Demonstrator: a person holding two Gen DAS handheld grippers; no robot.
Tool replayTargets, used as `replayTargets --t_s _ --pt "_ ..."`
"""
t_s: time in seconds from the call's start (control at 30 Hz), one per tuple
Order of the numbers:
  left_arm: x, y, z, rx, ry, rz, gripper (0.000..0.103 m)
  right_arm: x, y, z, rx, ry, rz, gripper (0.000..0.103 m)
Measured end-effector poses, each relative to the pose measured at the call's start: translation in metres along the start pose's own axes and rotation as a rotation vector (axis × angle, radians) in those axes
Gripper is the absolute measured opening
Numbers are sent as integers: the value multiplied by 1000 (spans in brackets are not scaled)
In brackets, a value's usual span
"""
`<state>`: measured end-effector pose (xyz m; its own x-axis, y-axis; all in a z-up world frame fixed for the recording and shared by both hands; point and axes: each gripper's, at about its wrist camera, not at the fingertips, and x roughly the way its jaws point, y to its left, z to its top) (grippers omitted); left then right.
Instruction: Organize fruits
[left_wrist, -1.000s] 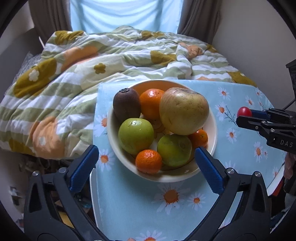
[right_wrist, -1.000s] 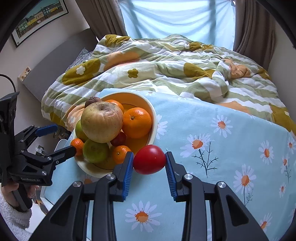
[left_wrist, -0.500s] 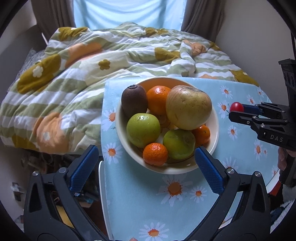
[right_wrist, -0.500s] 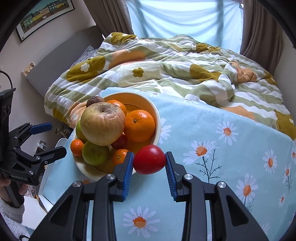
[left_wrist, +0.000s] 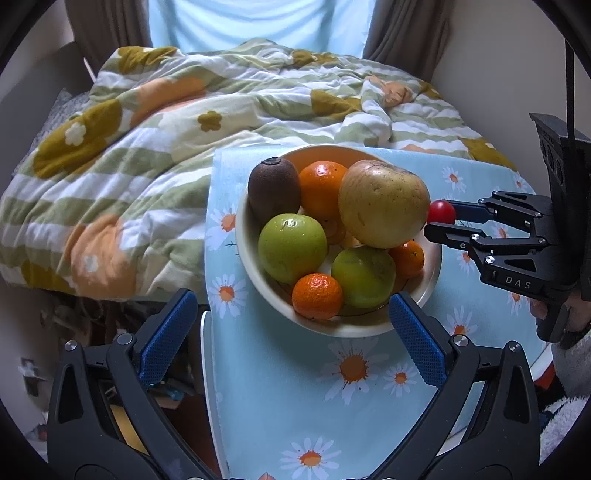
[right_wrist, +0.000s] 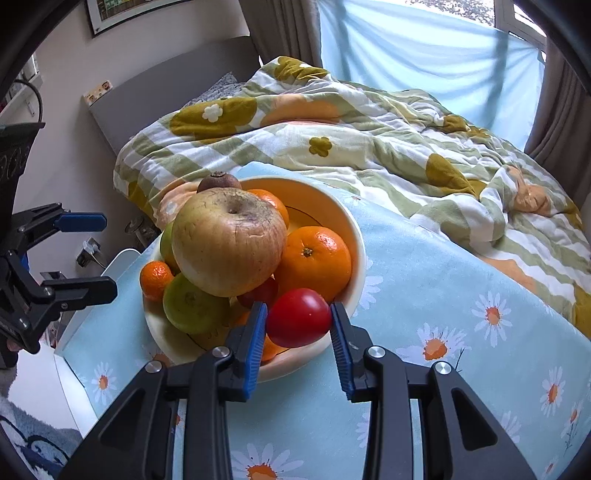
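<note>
Tomato (right_wrist: 298, 317) clamped in right gripper (right_wrist: 298, 325) over bowl (right_wrist: 356, 236) rim; release required. Left gripper (left_wrist: 291, 325) held open, idle.

Low in the frame, the right gripper (right_wrist: 298, 345) clamps a red tomato (right_wrist: 298, 317) between its blue-padded fingers (right_wrist: 255, 341), holding it over the near rim of a cream bowl (right_wrist: 354, 236) with an orange inside. The bowl sits at centre left on a table (right_wrist: 424, 288) covered in a light blue daisy-print cloth. Piled in it are a large yellowish apple (right_wrist: 227, 242) on top, an orange (right_wrist: 314, 258) to its right, a green fruit (right_wrist: 192, 308) below it, a small mandarin (right_wrist: 155, 275) at the left edge, and a brown kiwi (right_wrist: 218, 181) at the back. At the far left edge the left gripper (right_wrist: 79, 254) shows side-on, its fingers spread apart with nothing between them. A bed with a green-striped flowered quilt (right_wrist: 369, 140) fills the upper half.
</note>
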<state>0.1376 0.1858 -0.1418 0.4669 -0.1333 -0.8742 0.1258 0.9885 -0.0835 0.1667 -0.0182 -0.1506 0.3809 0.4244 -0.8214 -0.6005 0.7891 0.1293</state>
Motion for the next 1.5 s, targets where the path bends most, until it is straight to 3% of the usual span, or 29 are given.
replayTargets --t_s 0.2,0.23,0.27,0.33,0.4,0.63,0.83,0.97,1.07,1.2,1.5 --pt "2 0 0 -1 -5 -13 103 7 1 -1 -35 10 -35 32" --pt "3 0 0 1 -5 -18 103 7 1 -2 -38 3 -39 36" --pt "4 0 1 4 -4 -19 103 6 1 -2 -38 -11 -40 44" --pt "4 0 0 10 -4 -21 103 2 1 -3 -29 -33 -28 83" --pt "4 -1 -2 11 -7 -23 103 -4 3 -4 -34 -63 -33 95" --pt "-8 -6 -4 14 -23 -3 103 -19 4 -9 -17 -73 -65 96" --pt "-36 -29 -1 25 -60 0 103 -62 0 -12 29 -119 -67 96" --pt "-62 -49 1 22 -105 1 103 -106 0 -18 61 -155 -110 96" --pt "-82 -66 3 12 -149 8 103 -141 -3 -24 115 -185 -144 103" --pt "-106 -85 5 5 -201 22 103 -182 -10 -34 218 -190 -234 103" --pt "-141 -108 -2 -32 -268 62 103 -230 -18 -60 401 -190 -365 103"
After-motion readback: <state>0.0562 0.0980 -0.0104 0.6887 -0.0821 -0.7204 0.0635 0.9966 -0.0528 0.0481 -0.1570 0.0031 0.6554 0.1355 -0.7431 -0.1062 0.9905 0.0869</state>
